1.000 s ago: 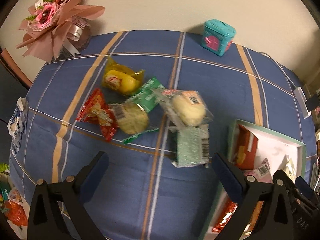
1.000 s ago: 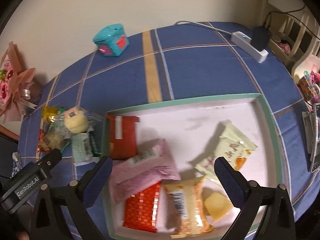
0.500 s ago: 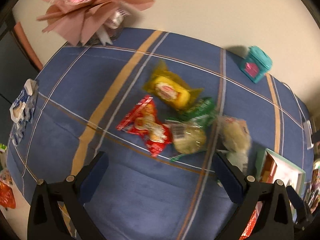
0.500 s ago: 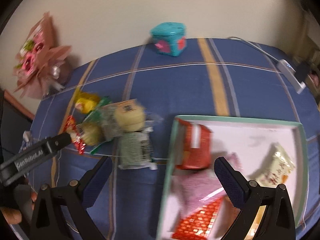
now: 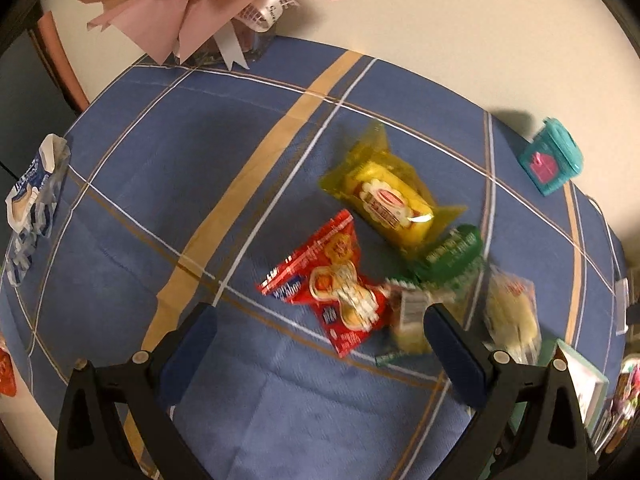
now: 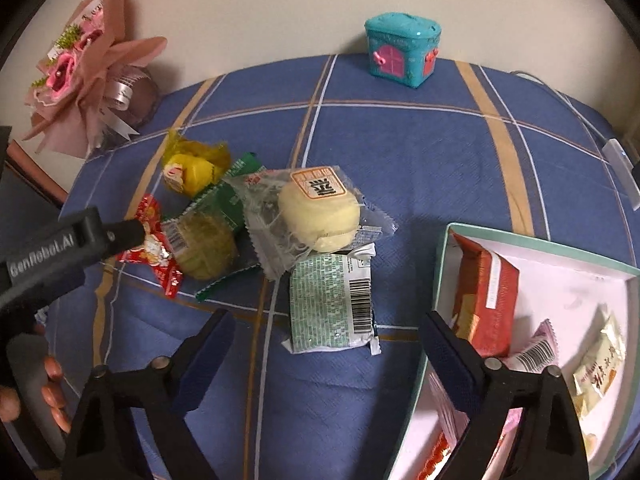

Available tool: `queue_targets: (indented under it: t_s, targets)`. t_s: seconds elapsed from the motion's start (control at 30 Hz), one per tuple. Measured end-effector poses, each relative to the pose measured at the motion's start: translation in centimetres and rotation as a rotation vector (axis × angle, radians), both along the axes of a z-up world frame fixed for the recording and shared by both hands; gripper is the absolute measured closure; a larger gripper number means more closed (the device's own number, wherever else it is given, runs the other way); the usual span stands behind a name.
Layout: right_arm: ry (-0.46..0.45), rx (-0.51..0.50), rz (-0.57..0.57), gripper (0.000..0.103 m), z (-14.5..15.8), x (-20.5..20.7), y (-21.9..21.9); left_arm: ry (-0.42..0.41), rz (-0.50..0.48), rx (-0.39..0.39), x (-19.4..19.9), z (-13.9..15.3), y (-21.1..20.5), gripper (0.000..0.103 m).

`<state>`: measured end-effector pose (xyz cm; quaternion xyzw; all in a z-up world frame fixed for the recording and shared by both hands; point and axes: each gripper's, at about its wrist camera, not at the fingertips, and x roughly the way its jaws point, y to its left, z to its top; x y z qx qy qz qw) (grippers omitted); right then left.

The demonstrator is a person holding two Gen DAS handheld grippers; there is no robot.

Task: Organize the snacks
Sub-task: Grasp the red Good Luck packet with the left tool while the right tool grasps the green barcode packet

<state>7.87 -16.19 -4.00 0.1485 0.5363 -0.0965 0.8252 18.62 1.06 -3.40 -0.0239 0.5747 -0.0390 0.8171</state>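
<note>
Loose snacks lie on the blue plaid cloth. In the left wrist view, a red pack (image 5: 336,280) sits just ahead of my left gripper (image 5: 320,332), which is open and holds nothing. Beyond it lie a yellow pack (image 5: 388,196), a green pack (image 5: 452,248) and a blurred pale round pastry (image 5: 512,312). In the right wrist view, a pale green barcode packet (image 6: 332,304) lies just ahead of my right gripper (image 6: 326,336). Its jaws are closing and the pads do not touch the packet. The green-rimmed tray (image 6: 440,272) at the right holds several snacks.
A pink bouquet (image 6: 80,76) and a teal toy house (image 6: 400,52) stand at the table's back by the wall. A white power strip (image 6: 620,164) lies at the right edge, a blue-white bag (image 5: 32,200) at the left edge. A person's fingers (image 6: 52,388) show at lower left.
Both grippers have swung left from the tray toward the snack pile. The right one left the tray and now hangs over the pale green packet, jaws slightly narrower.
</note>
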Motion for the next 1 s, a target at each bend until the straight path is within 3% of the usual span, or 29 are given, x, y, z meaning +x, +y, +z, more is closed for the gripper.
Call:
queue_targets:
  t_s: [0.2,0.37,0.5,0.7,0.8,1.0]
  targets:
    - [0.029,0.012,-0.012,0.022,-1.5,1.1,-0.3,0.018,0.050,0.010,1.5,-2.0,0.6,0.001]
    - [0.048,0.009,-0.009,0.032,-2.7,1.8,-0.2,0.039,0.096,-0.050,2.2,-3.3,1.5,0.005]
    - [0.071,-0.003,-0.006,0.042,-3.6,2.3,0.0,0.059,0.105,-0.121,2.4,-4.0,1.7,0.015]
    - [0.076,-0.025,0.003,0.047,-4.1,2.3,0.4,0.084,0.102,-0.199,2.5,-4.6,1.4,0.030]
    - [0.077,-0.029,0.002,0.049,-4.2,2.2,0.5,0.098,0.110,-0.252,2.6,-4.9,1.6,0.045]
    - [0.080,-0.030,0.001,0.050,-4.1,2.2,0.5,0.101,0.118,-0.254,2.5,-4.6,1.5,0.047]
